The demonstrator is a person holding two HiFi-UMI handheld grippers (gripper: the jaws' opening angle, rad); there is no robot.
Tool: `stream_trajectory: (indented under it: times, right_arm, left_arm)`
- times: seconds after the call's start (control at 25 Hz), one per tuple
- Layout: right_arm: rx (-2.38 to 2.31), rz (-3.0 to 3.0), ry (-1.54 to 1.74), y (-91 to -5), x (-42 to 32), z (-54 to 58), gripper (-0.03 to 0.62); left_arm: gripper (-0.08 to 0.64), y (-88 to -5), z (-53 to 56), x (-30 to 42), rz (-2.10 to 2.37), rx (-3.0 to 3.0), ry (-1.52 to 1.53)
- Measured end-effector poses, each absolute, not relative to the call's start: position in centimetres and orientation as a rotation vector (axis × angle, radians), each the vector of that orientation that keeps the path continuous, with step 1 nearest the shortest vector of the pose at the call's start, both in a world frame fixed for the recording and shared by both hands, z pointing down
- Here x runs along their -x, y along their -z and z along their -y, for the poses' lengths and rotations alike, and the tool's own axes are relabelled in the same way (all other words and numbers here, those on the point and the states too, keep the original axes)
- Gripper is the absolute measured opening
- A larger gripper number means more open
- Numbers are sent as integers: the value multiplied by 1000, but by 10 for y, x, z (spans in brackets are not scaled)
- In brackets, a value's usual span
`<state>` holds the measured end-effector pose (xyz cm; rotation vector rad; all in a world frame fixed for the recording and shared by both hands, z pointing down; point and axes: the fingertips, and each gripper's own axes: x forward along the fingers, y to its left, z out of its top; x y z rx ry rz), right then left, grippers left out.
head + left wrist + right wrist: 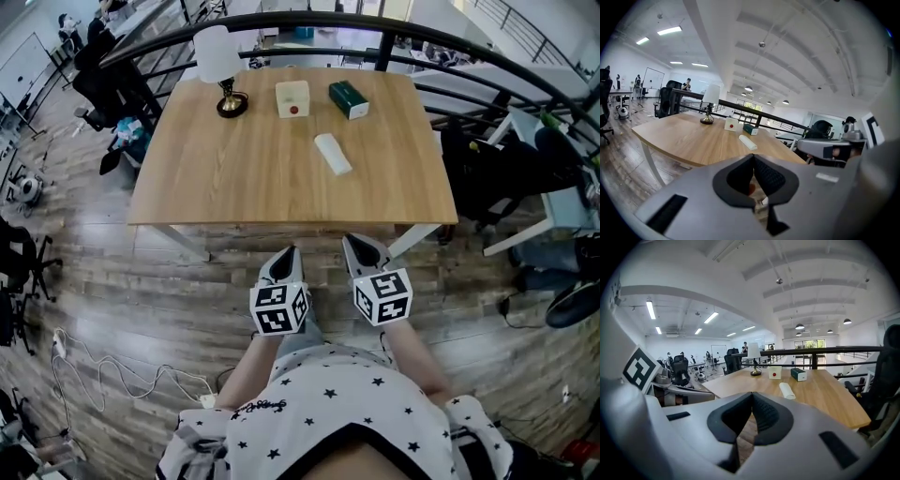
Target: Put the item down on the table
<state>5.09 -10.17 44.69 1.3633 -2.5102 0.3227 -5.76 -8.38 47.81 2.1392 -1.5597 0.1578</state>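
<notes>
A white oblong item [332, 154] lies flat on the wooden table [234, 178], right of its middle; it also shows in the left gripper view [747, 142] and the right gripper view [787, 390]. Both grippers hang close to the person's body, short of the table's front edge and over the floor. My left gripper [286, 251] [753, 157] is shut with nothing in it. Beside it, my right gripper [352, 240] [752, 393] is also shut and empty. Neither touches the table or anything on it.
Along the table's far side stand a white lamp [220, 66], a white box with a red dot [292, 98] and a dark green box [349, 99]. A black railing [394, 28] curves behind the table. Office chairs and bags sit left and right.
</notes>
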Motion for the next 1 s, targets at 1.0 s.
stream_trajectory:
  times: [1.0]
  right_arm:
    - [-1444, 2574, -270, -426, -95, 4, -6]
  left_arm:
    - [12, -471, -2, 16, 1562, -2179, -151]
